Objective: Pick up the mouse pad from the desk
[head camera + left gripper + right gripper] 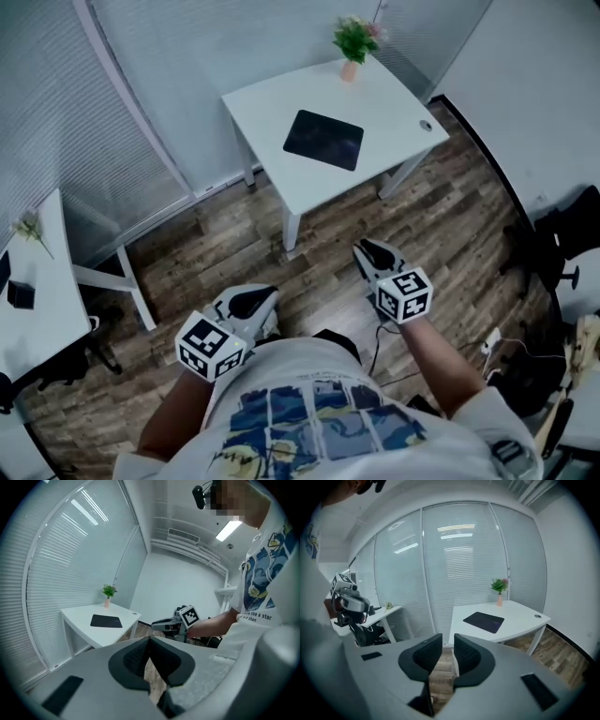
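The mouse pad (324, 140) is laid flat on the white table (398, 98), well ahead of both grippers. The left hand-held gripper (253, 300) is kept closed. The right hand-held gripper (372, 251) is opened narrowly and is empty.

Both grippers are held out in front of the torso, side by side and well apart, pointing forward and slightly down. Left gripper (251, 302) sits low at the head view's left, left marker cube (211, 347) facing up, bare left forearm (178, 417) running back to the body. In the left gripper view its pad tips meet, with a gap only nearer the camera, and they grip nothing. Right gripper (375, 253) is a bit further ahead, right marker cube (403, 292) up, right forearm (448, 364) angling in from the right. In the right gripper view its pads (424, 656) stand a narrow slot apart, roughly parallel, empty.
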Available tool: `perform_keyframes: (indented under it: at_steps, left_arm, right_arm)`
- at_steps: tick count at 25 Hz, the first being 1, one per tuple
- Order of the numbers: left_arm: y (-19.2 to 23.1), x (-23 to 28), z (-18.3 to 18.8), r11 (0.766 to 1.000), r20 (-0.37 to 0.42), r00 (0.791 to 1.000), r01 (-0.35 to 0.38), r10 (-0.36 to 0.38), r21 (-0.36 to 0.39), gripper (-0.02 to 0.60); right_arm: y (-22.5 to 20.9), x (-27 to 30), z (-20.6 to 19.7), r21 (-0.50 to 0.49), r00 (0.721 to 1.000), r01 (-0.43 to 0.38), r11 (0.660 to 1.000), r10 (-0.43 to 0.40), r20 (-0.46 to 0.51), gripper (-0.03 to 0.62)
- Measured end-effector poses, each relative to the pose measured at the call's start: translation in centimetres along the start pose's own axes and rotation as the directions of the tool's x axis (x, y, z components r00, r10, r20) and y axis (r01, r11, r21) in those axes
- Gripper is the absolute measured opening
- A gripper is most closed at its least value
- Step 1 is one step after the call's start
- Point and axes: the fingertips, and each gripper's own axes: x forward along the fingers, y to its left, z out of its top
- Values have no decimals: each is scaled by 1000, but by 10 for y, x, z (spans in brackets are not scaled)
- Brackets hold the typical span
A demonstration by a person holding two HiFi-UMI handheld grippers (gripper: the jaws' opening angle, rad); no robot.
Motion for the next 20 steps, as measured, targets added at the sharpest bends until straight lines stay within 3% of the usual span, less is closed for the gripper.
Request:
perform_keyframes:
  at_steps: [10, 20]
  left_arm:
    - [83, 10, 19, 1000, -8, 1000, 18, -18, -19, 3]
    - [139, 81, 68, 996, -8, 998, -70, 69, -48, 3]
  right_arm:
    - [-92, 98, 20, 41, 990, 124, 991, -121, -70, 98]
    - [-236, 211, 43, 27, 982, 134, 991, -129, -136, 118]
